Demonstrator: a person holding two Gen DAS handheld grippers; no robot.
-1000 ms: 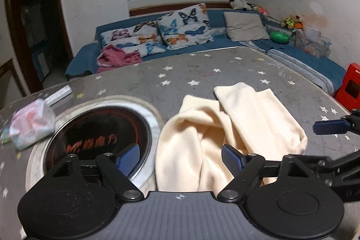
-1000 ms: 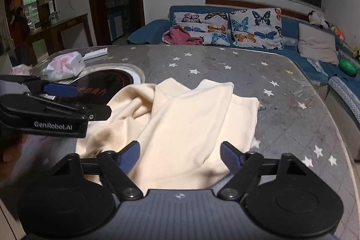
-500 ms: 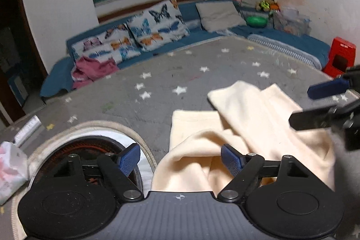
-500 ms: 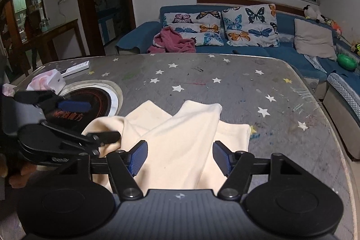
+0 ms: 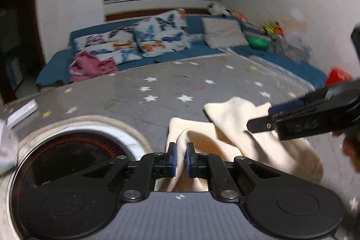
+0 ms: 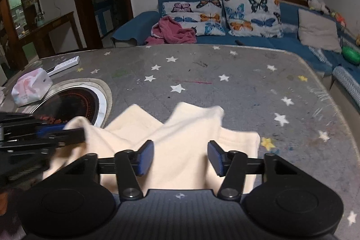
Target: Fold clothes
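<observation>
A cream garment (image 5: 236,134) lies crumpled on the grey star-patterned table (image 5: 157,87); it also shows in the right wrist view (image 6: 180,138). My left gripper (image 5: 180,158) is shut on a raised fold of the cream garment at its left edge, beside the round burner; it also shows in the right wrist view (image 6: 56,132). My right gripper (image 6: 181,158) is open, its blue pads on either side above the garment's near part, holding nothing; it shows at the right of the left wrist view (image 5: 270,117).
A round black burner (image 6: 72,105) is set in the table left of the garment. A tissue pack (image 6: 31,88) and a white remote (image 6: 65,64) lie beyond it. A blue sofa (image 6: 225,37) with butterfly cushions and a pink cloth (image 6: 171,32) stands behind the table.
My left gripper has shut on a fold of the cream garment; it was open before. My right gripper has narrowed somewhat and moved over the garment, still open.
</observation>
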